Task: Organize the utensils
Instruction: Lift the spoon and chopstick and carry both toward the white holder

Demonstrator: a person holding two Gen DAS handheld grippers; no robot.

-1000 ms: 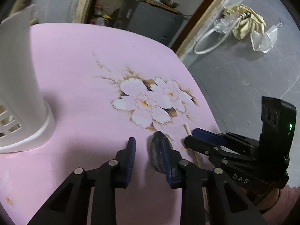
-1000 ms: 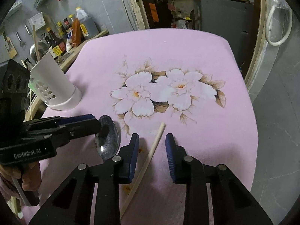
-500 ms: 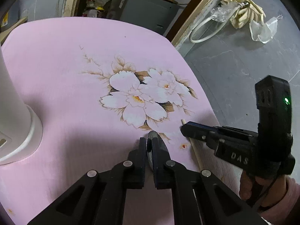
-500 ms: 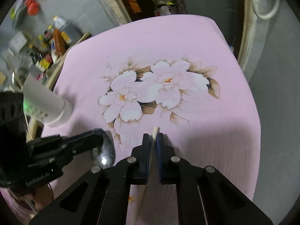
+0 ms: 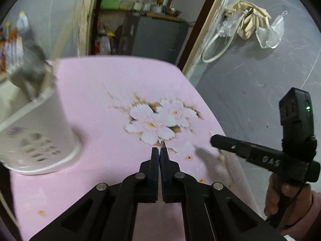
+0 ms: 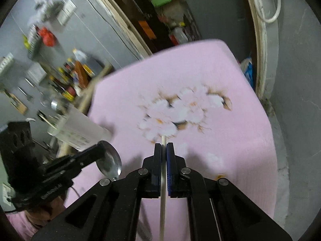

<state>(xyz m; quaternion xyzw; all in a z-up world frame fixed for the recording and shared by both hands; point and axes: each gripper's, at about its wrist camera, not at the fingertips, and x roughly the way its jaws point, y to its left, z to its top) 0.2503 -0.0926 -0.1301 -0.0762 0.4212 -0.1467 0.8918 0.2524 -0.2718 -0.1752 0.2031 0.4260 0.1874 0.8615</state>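
My left gripper [image 5: 159, 152] is shut on a metal spoon [image 5: 163, 145], whose tip pokes out past the fingertips. From the right wrist the spoon's shiny bowl [image 6: 110, 160] shows in that gripper [image 6: 100, 146], lifted off the pink cloth. My right gripper [image 6: 164, 146] is shut on a pale wooden chopstick [image 6: 163, 190] that runs back between the fingers. In the left wrist view the right gripper [image 5: 214, 138] hovers at the table's right edge. A white slotted utensil holder [image 5: 40, 132] stands at the left with utensils in it; it appears blurred in the right view too [image 6: 80, 130].
The table wears a pink cloth with a white flower print [image 5: 158, 120]. Its right edge drops to a grey floor [image 5: 260, 80] with a hose and bags. Bottles and tools crowd a shelf [image 6: 66, 80] behind the holder. A hand in a pink sleeve [image 5: 291, 200] grips the right tool.
Both grippers closed, the left on the spoon and the right on the chopstick, then rose off the cloth with them. The views tilted up toward the room.
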